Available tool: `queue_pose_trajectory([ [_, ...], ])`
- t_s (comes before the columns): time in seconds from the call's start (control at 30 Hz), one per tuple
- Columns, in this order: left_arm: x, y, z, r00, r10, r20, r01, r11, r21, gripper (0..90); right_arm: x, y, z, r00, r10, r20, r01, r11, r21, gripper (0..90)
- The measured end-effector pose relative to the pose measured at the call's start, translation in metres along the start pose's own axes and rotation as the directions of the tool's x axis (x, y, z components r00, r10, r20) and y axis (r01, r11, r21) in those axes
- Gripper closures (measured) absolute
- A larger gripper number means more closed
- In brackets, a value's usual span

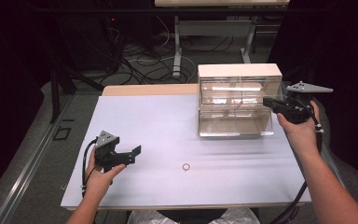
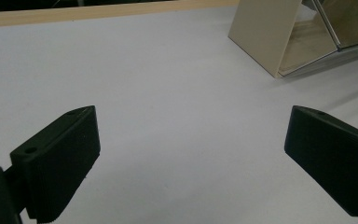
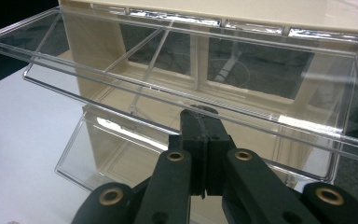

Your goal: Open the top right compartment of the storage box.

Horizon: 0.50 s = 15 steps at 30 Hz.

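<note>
Left gripper (image 1: 133, 154): held low over the white table (image 1: 168, 126), jaws spread wide, nothing between them. Small pink ring (image 1: 186, 166): laid flat on the table, right of that gripper, apart from it. Clear-fronted drawer cabinet (image 1: 239, 99): set at the far right. Right gripper (image 1: 266, 101): jaws pressed together at the upper drawer (image 3: 177, 79); whether its front edge is pinched cannot be told.

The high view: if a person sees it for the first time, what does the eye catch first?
First the cream cabinet with clear drawers at the table's far right, its upper drawer pulled open. The right gripper, jaws shut, is at that drawer's front. Then the small pink ring lying alone on the white table, right of the open left gripper.
</note>
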State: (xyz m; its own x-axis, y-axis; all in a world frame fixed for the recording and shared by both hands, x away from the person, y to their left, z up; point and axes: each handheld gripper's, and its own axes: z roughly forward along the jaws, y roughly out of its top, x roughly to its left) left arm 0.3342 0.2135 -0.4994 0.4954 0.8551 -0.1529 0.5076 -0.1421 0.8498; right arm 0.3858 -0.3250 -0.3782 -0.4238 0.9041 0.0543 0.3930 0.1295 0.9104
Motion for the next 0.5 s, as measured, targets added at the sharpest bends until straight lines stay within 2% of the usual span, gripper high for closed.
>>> queue_pose_trajectory([
  [0.07, 0.0, 0.0, 0.0, 1.0, 0.006, -0.001, -0.006, 1.0, 0.002, 4.0, 0.0, 0.002, -0.002, 1.0, 0.002, -0.006, -0.002, 1.0, 0.011, 90.0],
  [0.5, -0.004, 0.0, 0.003, 0.9999, 0.007, 0.007, -0.007, 1.0, 0.005, 6.0, 0.0, 0.014, -0.006, 0.9998, -0.018, 0.004, 0.018, 1.0, 0.0, 90.0],
])
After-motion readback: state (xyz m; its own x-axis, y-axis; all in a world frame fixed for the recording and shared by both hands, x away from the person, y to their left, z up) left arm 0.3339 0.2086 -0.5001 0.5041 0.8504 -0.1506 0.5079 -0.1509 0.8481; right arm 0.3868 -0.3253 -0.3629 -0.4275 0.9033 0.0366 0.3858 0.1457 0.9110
